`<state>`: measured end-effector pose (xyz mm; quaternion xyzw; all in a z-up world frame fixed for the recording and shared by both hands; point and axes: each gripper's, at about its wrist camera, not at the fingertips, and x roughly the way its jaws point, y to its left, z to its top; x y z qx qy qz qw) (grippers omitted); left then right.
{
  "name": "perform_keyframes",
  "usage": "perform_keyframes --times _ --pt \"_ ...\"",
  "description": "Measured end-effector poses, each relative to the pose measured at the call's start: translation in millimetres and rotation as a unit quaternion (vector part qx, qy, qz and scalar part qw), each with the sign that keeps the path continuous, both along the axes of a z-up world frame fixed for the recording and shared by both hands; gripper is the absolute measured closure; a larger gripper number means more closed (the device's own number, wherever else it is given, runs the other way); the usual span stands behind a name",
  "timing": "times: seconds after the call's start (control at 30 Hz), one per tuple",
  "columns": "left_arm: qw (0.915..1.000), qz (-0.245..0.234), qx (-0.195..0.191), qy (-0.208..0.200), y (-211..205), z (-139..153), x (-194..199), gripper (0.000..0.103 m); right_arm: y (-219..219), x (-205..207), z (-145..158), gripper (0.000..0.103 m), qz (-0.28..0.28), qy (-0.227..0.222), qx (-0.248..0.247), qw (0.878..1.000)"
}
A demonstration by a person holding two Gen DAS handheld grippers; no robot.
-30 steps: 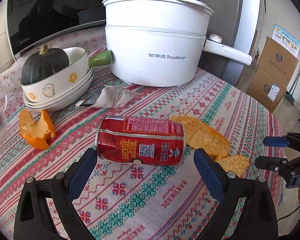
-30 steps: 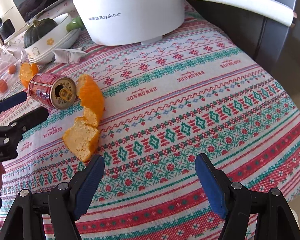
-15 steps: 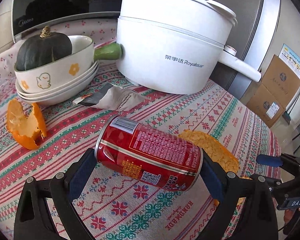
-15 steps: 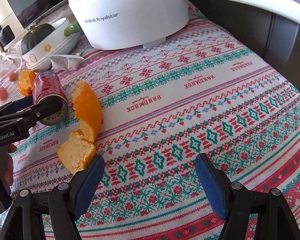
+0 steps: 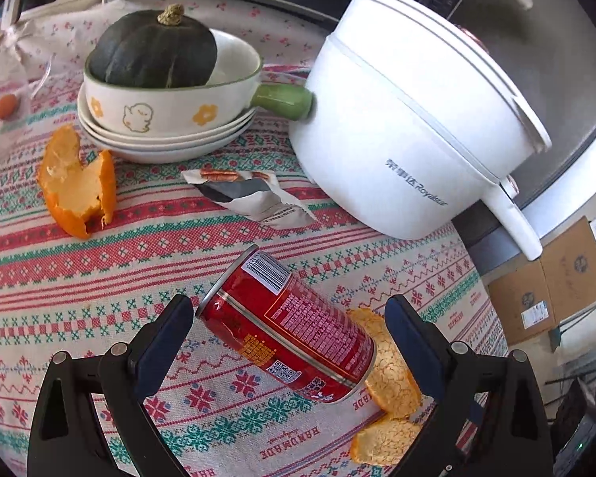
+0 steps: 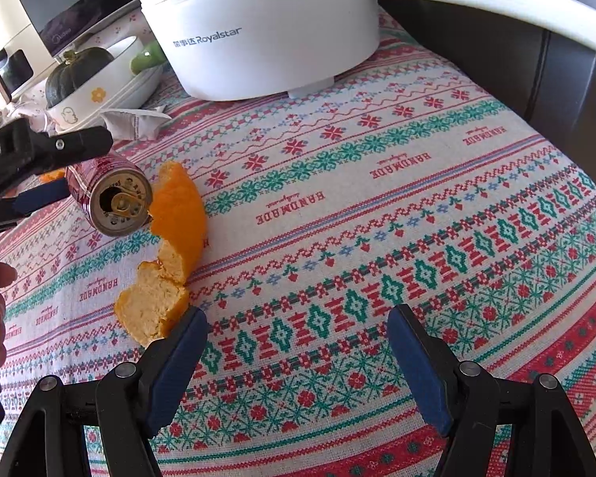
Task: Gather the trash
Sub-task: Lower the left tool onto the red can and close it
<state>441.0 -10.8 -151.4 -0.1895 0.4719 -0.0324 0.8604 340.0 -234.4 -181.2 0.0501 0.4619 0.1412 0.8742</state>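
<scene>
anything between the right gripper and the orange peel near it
Nothing visible does. The peel lies on bare cloth just beyond the right gripper's left finger; the jaws stand open and empty.

Red drink can (image 5: 286, 328): cylindrical, dented near its base, printed text and barcode on the wall, pull-tab end (image 6: 121, 203) opened; lies tilted on its side on the patterned cloth; orange peel (image 6: 171, 254): two curled pieces, pith partly upward, just beside the can's open end; second orange peel (image 5: 77, 187): curled, near the stacked dishes; crumpled foil wrapper (image 5: 254, 194): torn open, flat before the white pot.
</scene>
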Motion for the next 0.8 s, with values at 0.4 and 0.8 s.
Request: perform_keyframes --times 0.4,0.8 --pt "0.9973 0.030 -0.046 0.048 16 -14 -4 0.031 -2 -5 1 0.024 -0.001 0.003 0.009 1.000" --pt "0.9967 -0.026 -0.059 0.048 85 -4 -87 0.041 23 19 14 0.033 -0.010 -0.016 0.058 0.998"
